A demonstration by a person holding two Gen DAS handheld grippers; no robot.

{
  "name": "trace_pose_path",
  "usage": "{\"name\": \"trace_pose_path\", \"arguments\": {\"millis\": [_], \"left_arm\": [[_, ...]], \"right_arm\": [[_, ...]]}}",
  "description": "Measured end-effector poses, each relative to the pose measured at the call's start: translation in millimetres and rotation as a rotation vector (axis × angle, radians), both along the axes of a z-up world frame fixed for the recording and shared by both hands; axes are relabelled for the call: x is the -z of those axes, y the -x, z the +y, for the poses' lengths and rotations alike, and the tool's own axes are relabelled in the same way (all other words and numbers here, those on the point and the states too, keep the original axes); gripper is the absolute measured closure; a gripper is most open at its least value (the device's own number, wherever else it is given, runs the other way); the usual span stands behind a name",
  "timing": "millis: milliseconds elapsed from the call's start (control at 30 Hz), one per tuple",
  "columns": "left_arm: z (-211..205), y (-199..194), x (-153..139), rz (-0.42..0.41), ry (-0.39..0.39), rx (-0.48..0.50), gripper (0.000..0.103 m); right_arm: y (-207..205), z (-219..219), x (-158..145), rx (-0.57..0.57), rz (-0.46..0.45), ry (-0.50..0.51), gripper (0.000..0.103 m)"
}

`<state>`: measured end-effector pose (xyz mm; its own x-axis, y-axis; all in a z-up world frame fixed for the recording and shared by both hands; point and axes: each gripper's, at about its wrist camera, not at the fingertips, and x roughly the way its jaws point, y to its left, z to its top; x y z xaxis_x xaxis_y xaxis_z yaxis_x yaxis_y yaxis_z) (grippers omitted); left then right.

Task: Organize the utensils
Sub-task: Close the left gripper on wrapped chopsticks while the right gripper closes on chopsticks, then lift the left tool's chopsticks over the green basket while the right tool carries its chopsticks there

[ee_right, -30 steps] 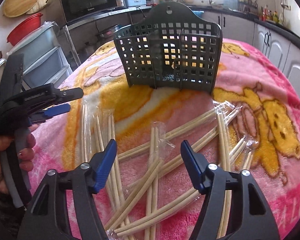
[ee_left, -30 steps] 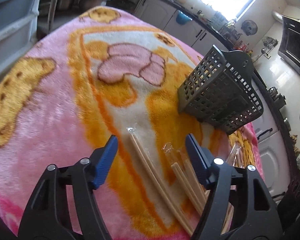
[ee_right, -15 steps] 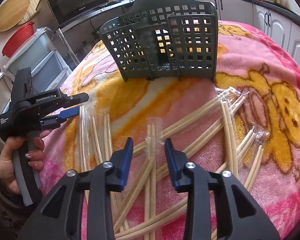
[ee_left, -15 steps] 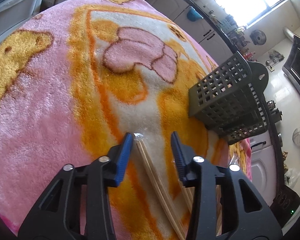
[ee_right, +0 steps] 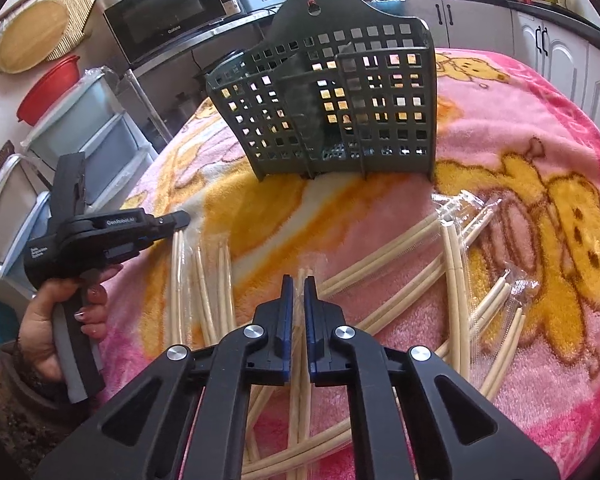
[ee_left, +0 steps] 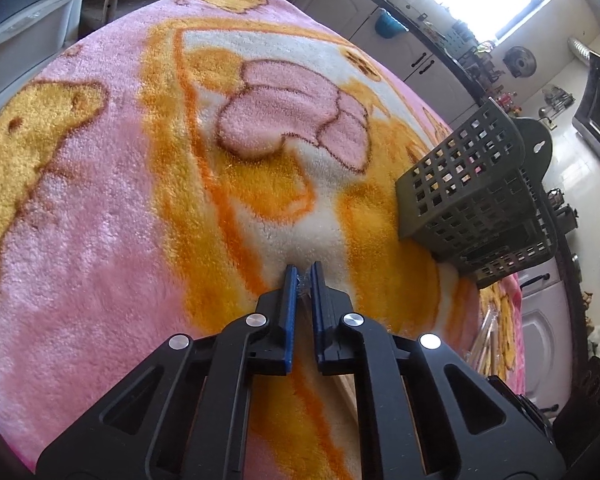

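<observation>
Several pairs of pale chopsticks in clear wrappers (ee_right: 452,268) lie scattered on a pink and orange blanket (ee_right: 548,112). A dark green slotted utensil holder (ee_right: 332,108) stands upright behind them; it also shows at the right of the left wrist view (ee_left: 468,200). My left gripper (ee_left: 303,272) is shut on the wrapped tip of a chopstick pair (ee_left: 303,280) at the pile's left edge. It shows in the right wrist view (ee_right: 180,220), held by a hand. My right gripper (ee_right: 299,282) is shut on a wrapped chopstick pair (ee_right: 306,272) in the middle of the pile.
Plastic drawer units (ee_right: 88,136) stand off the table's left side. A microwave (ee_right: 168,12) and a red bowl (ee_right: 48,88) sit behind. White cabinets (ee_right: 552,48) line the far wall. The blanket (ee_left: 100,200) stretches bare to the left of the holder.
Both grippers have closed from wide open: the left onto the tip of a chopstick pair at the pile's left, the right onto a wrapped pair in the middle. Both moved forward and down.
</observation>
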<state>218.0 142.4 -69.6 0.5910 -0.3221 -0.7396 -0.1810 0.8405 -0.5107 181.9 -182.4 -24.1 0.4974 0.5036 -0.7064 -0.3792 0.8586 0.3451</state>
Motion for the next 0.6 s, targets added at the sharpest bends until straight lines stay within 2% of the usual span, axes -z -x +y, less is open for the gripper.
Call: {"name": "trace_pose_path", "arguments": {"millis": [233,600], "left_arm": [[6,13,-38,-0.119,-0.012,0.001,0.099],[-18,37,-127,-0.366,-0.023,0.089,0.1]], "right_arm": [[-6,-8,-10,-0.027,0.03,-0.123,0.099],[2,-6,-64,-0.096,-0.127,-0.188,0.1]]}}
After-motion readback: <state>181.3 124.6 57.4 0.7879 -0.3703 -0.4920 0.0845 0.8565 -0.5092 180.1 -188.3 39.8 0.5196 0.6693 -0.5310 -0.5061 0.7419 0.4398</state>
